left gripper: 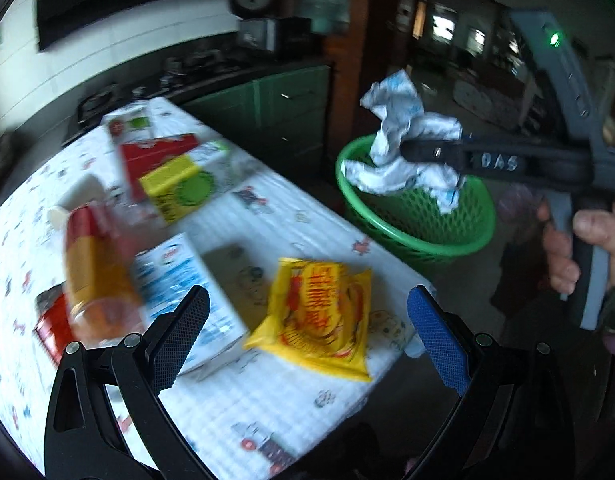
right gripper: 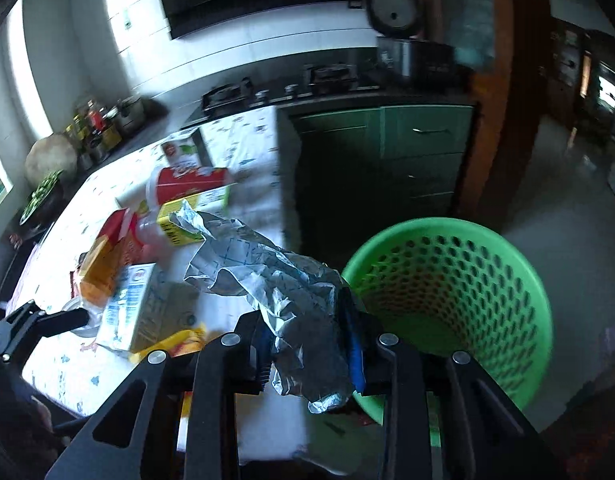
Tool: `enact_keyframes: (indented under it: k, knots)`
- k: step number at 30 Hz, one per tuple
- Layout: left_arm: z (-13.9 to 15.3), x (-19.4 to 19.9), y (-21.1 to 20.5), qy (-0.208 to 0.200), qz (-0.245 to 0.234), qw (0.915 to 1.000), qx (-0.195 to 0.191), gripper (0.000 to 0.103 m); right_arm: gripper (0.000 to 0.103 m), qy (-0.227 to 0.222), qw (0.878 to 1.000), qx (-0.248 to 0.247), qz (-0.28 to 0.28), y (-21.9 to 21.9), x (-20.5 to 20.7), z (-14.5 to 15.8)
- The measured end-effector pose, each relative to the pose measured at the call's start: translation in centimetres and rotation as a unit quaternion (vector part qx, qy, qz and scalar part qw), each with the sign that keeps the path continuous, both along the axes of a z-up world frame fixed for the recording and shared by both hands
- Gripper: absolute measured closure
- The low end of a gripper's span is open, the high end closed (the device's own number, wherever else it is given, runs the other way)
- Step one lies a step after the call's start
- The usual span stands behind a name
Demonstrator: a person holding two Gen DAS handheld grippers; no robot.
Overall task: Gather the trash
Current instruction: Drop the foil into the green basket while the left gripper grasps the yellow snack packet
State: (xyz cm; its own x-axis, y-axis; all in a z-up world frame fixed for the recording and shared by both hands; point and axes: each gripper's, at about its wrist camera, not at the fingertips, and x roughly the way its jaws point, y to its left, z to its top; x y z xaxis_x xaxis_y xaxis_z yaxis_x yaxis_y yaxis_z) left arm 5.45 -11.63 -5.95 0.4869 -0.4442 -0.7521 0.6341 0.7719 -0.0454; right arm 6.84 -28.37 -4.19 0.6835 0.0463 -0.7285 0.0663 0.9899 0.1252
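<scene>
Left wrist view: left gripper (left gripper: 309, 334) spread wide, holding nothing, above table (left gripper: 267, 408) near its right edge. Yellow wrapper (left gripper: 321, 314) lies flat between the fingers' line of sight, near table's right edge. Blue-white carton (left gripper: 187, 292) just left of it; red-orange bottle (left gripper: 95, 268) further left, blurred. Right gripper (left gripper: 419, 152) clamps crumpled white paper (left gripper: 403, 140) over green basket (left gripper: 391, 228), off table's right edge.

Right wrist view: right gripper (right gripper: 311, 350) closed on crumpled white paper (right gripper: 275, 276). Green basket (right gripper: 519, 264) just right, beside table (right gripper: 247, 148).

left gripper (left gripper: 307, 336) fingers spread, right gripper (right gripper: 311, 344) clamped
</scene>
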Motion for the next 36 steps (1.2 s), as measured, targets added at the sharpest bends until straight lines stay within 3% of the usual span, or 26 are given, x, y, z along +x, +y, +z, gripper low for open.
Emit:
enact_keyframes:
  k: [5, 16, 24, 33, 36]
  knots:
    - [-1.5, 1.2, -2.3, 0.004, -0.02, 0.9989, 0.041, 0.005, 0.074, 0.002, 0.999, 0.001, -0.034, -2.2, -1.2, -0.3]
    - [-4.1, 3.4, -4.0, 0.042, -0.05, 0.994, 0.088, 0.007, 0.073, 0.007, 0.997, 0.012, -0.073, -4.8, -2.2, -1.2]
    - [-5.3, 3.8, -3.9, 0.064, -0.055, 0.9918, 0.096, 0.039, 0.072, 0.015, 0.996, 0.012, -0.09, -6.0, -2.1, -1.9]
    - [-5.0, 3.8, -3.1, 0.064, -0.039, 0.9938, 0.083, 0.056, 0.067, 0.021, 0.994, 0.005, -0.103, -7.0, -1.5, -2.4]
    - [-4.8, 3.8, -2.8, 0.062, -0.036, 0.9942, 0.08, 0.061, 0.06, 0.023, 0.994, 0.004, -0.11, -7.4, -1.4, -2.6]
